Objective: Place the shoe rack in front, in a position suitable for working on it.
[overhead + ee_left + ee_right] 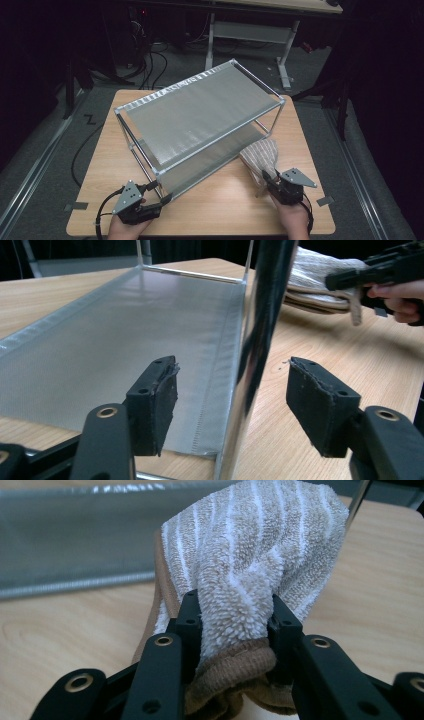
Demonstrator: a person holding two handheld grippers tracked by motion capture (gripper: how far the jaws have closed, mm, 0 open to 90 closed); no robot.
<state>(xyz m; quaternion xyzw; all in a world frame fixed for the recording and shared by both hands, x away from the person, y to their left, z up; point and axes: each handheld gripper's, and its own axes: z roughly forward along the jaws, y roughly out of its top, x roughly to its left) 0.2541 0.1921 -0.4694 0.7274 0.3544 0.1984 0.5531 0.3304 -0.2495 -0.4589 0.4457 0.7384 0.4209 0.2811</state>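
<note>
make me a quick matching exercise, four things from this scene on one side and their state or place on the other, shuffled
Things:
1. left gripper
2. right gripper
3. towel
4. rack

States or places:
A. striped, lying by the rack's right end
B. jaws open either side of a shiny corner post
C. two fabric shelves, standing on the table
D. jaws shut on terry cloth

Pairs: 1-B, 2-D, 3-A, 4-C
</note>
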